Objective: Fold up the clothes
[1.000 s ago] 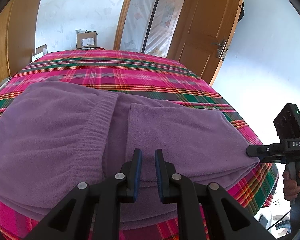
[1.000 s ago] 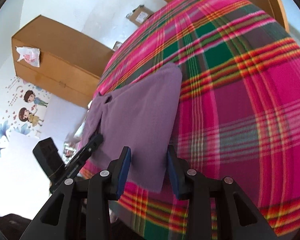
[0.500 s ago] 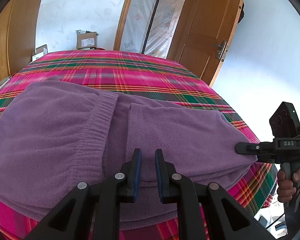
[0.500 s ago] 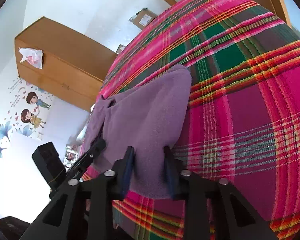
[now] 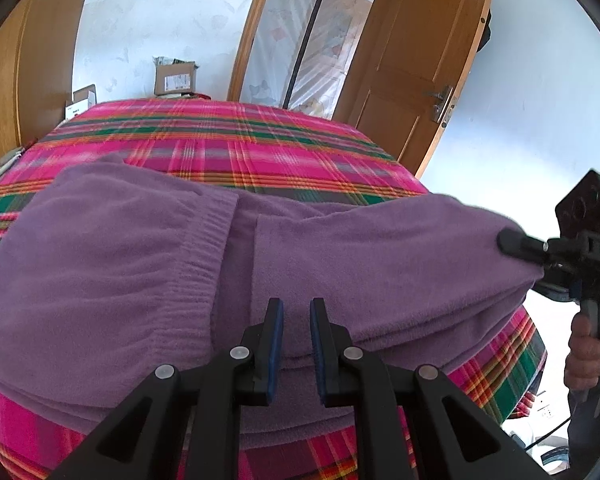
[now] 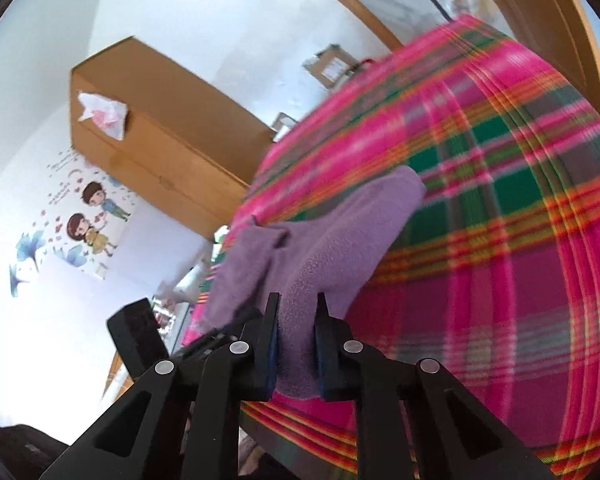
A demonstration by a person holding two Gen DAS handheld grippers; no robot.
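Purple fleece garment (image 5: 132, 264), soft and thick, with a ribbed elastic band running through its middle, lies in stacked layers across the near part of a bed covered by a pink, green and orange plaid blanket (image 5: 228, 148). Right gripper (image 6: 294, 332), a black two-finger claw with blue pads, is clenched on the garment's right end; fleece fills the space between its fingers, and that end is raised off the blanket into a taut ridge. Seen from the left side, the same tool sits at the far right of the bed, held by a hand (image 5: 586, 354) on its grip. Left gripper (image 5: 296, 344), of the same build, hovers over the near edge of the cloth with its fingers nearly together; no fabric is seen between them, and whether they pinch a fold lower down cannot be told.

Risks, as a judgement: only one end is plainly held, so carrying it leftward could drag the lower layers with it and skew the stack. Thick fleece may slip from a shallow pinch. Should just the top ply be caught, the layers beneath would stay behind and the fold come out uneven. A wooden door (image 5: 416, 64) stands beyond, clear of the work.
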